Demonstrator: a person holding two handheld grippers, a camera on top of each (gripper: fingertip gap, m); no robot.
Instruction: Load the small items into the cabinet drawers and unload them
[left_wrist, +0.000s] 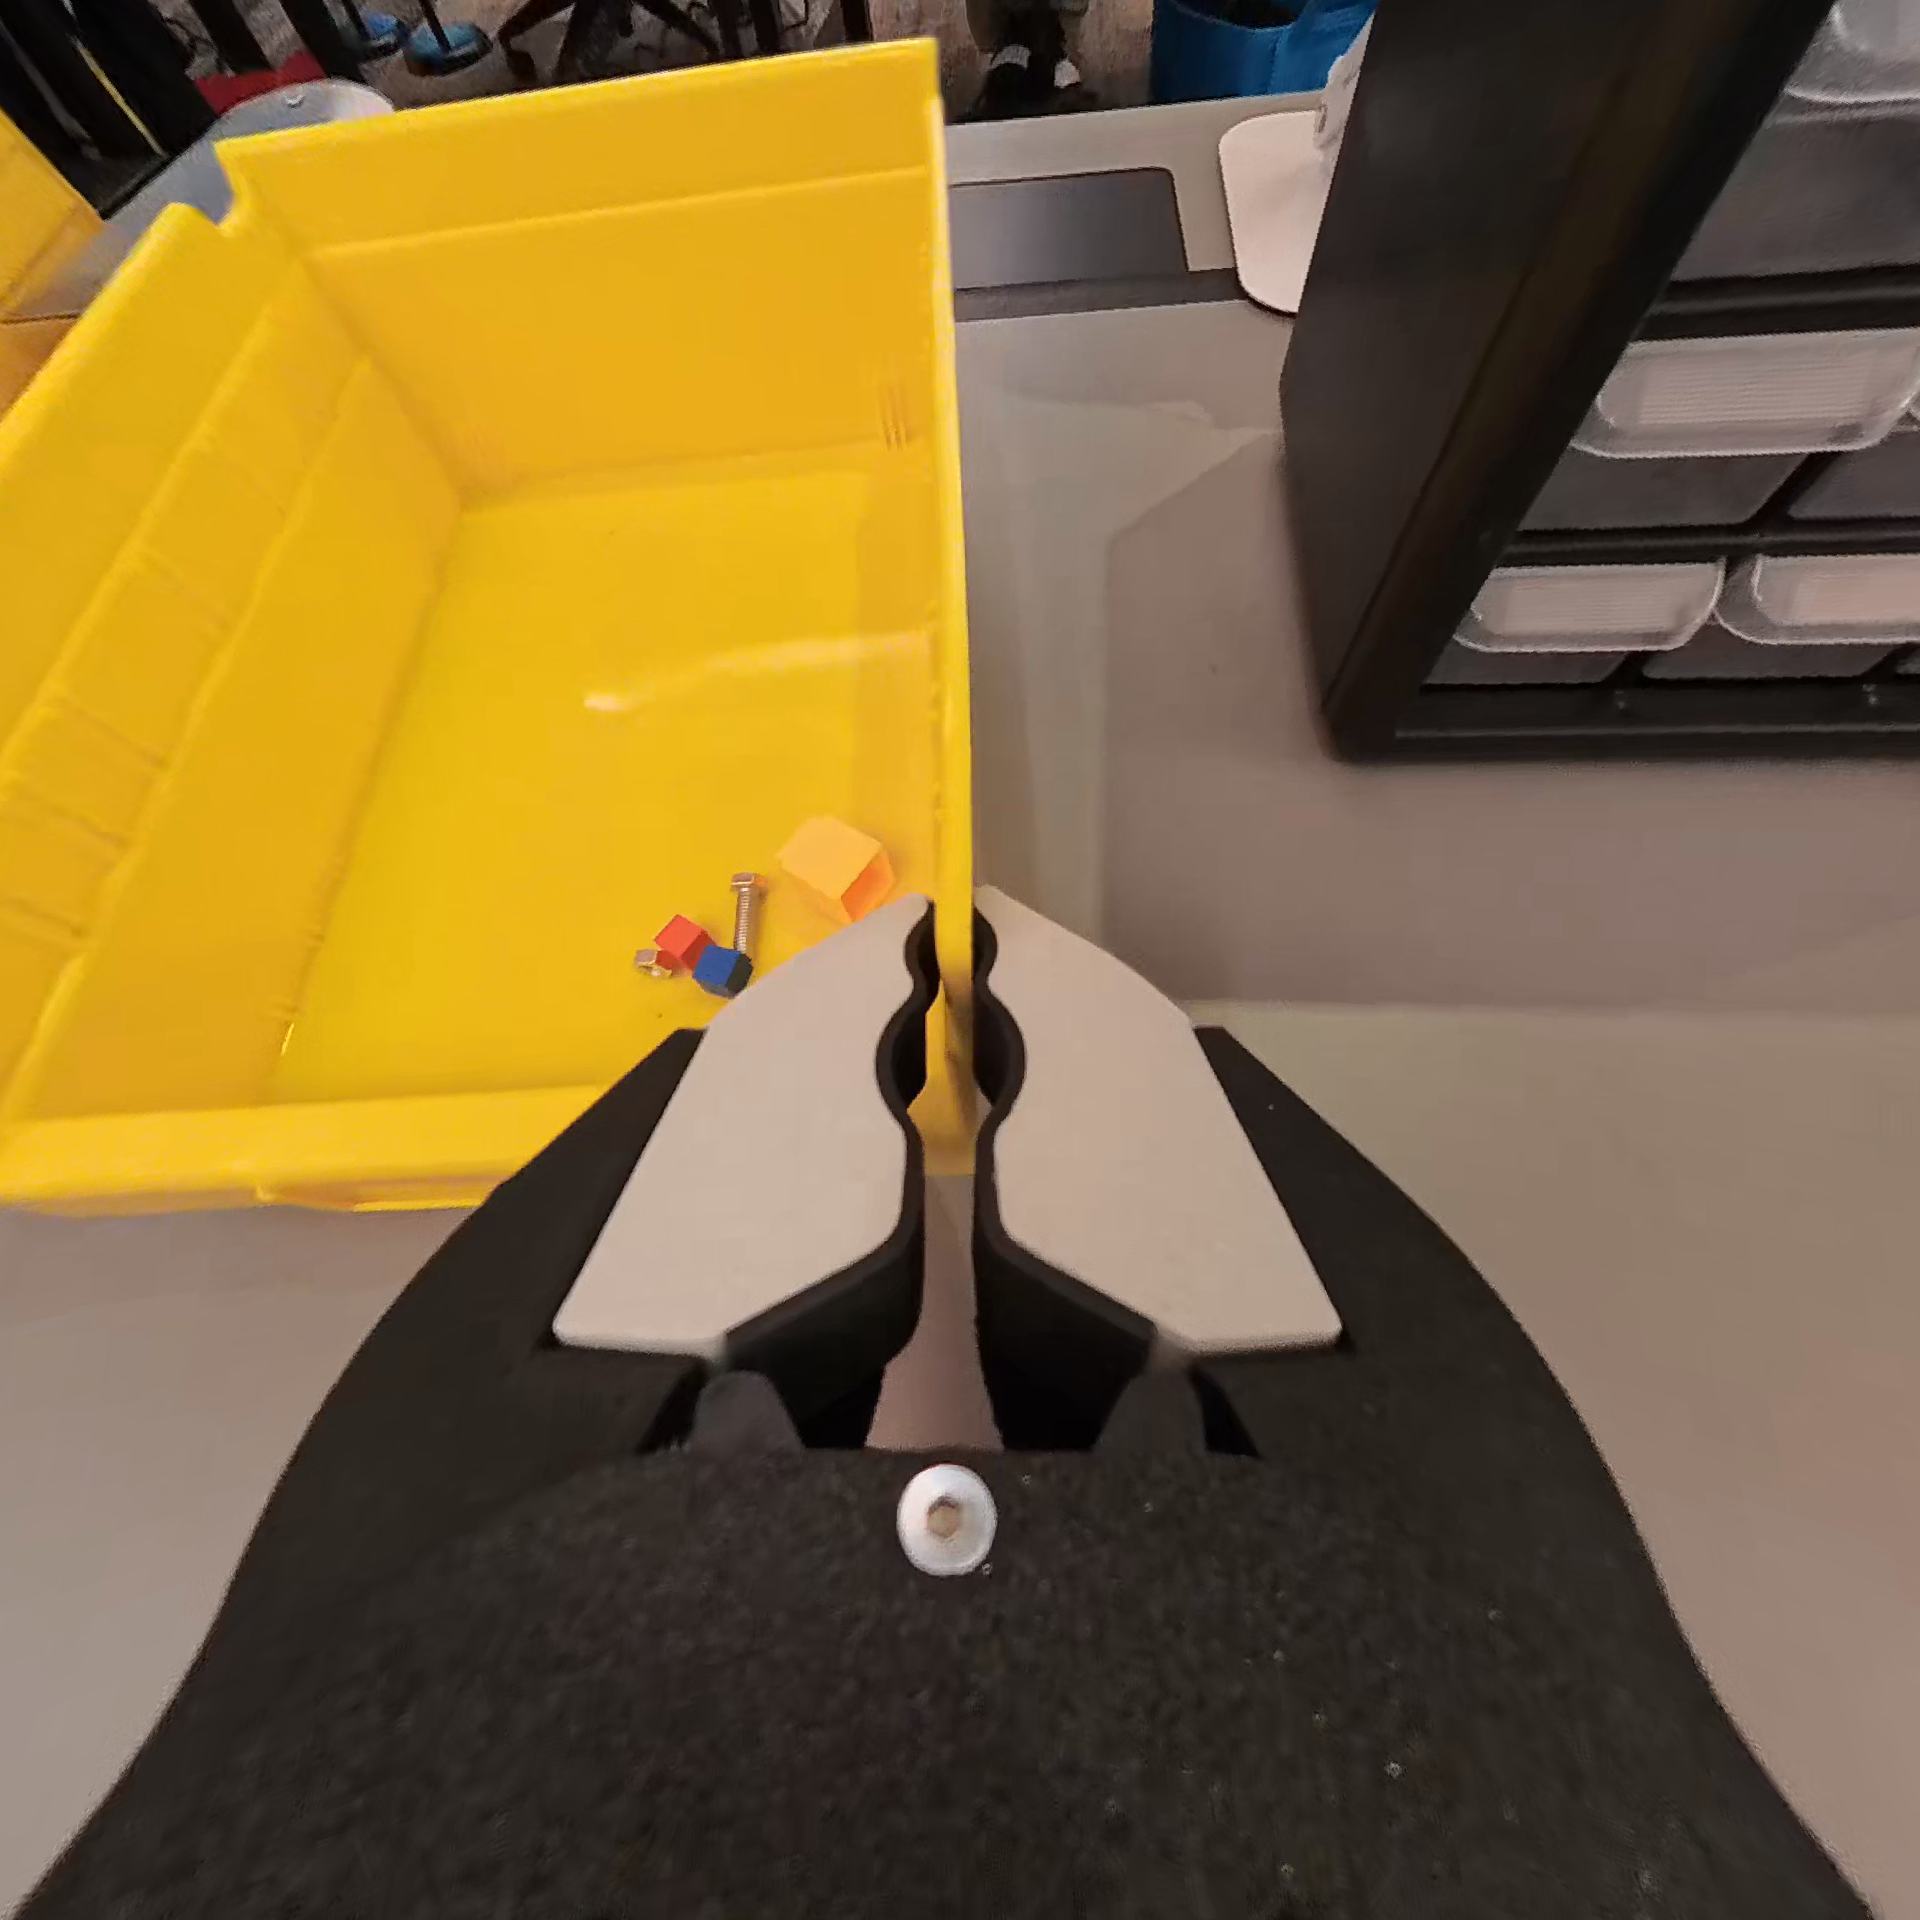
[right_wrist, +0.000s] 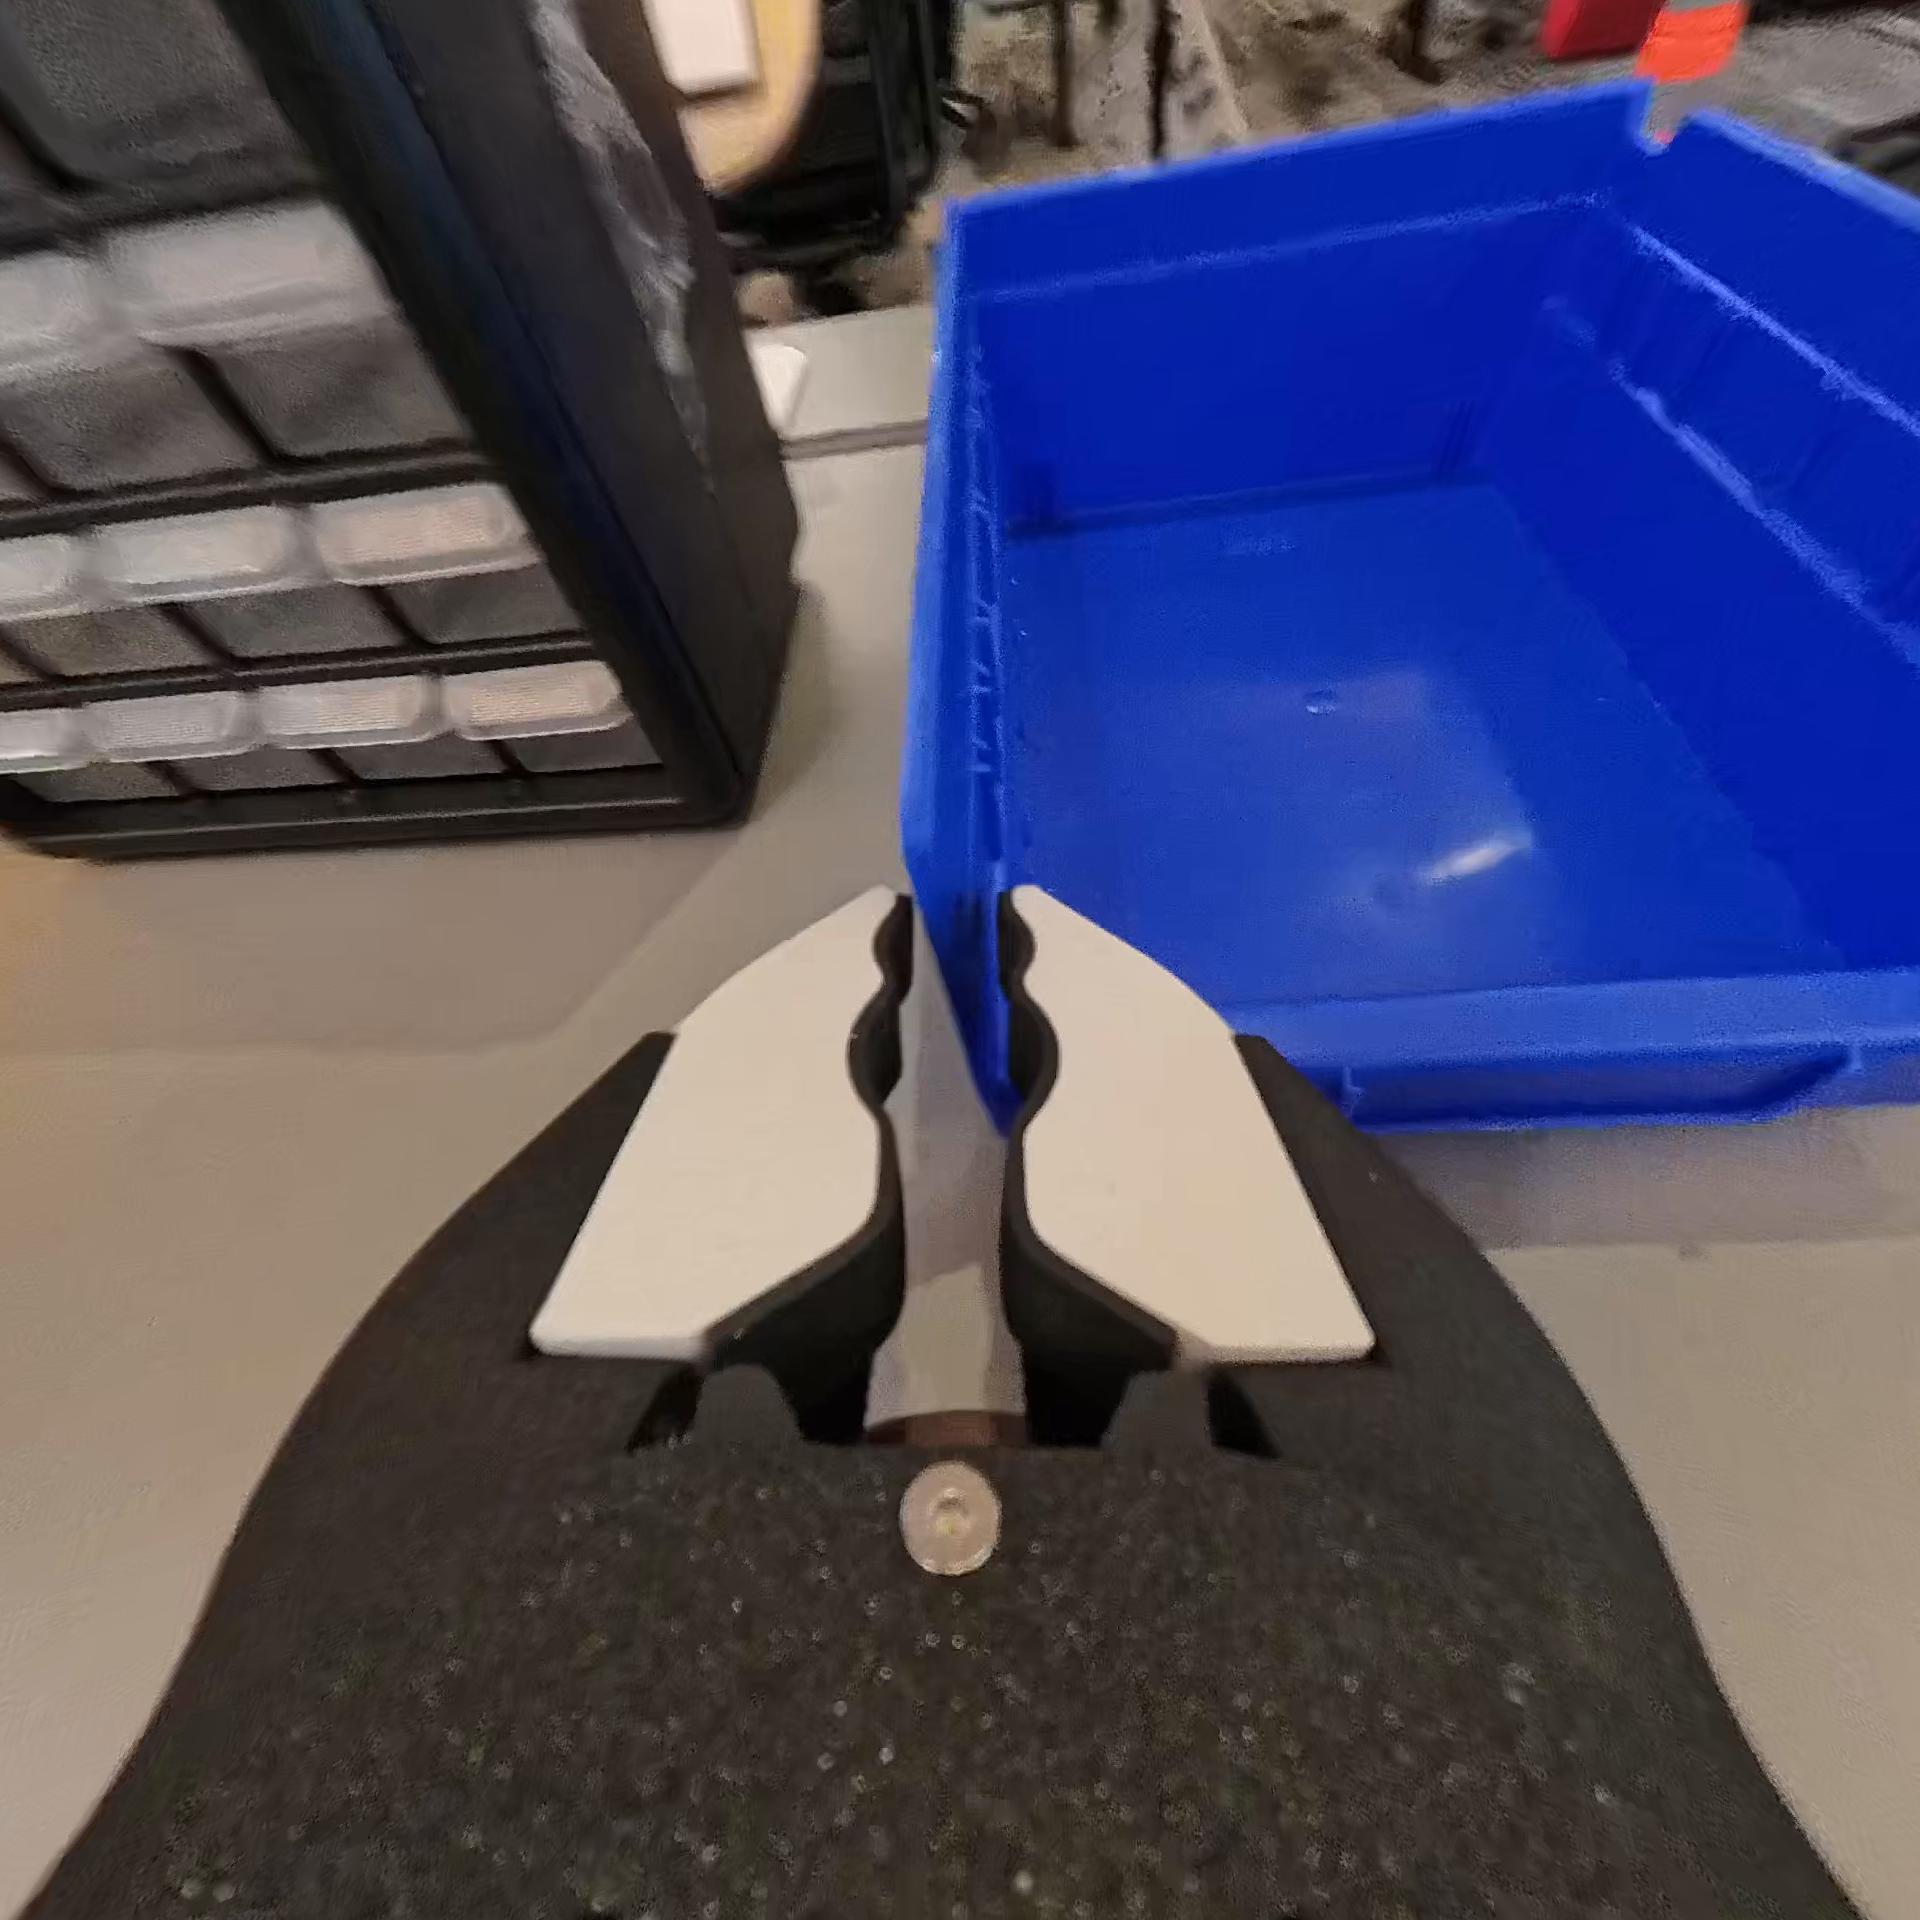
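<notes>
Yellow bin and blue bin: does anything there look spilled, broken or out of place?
Nothing stands out. The small items, an orange block, a bolt, a red cube and a blue cube, lie together inside the yellow bin. The blue bin looks empty, and the cabinet drawers look closed.

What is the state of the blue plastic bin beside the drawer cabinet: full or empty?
Empty. In the right wrist view the blue plastic bin shows only its bare floor with a glare streak; no small items lie inside the visible part.
</notes>
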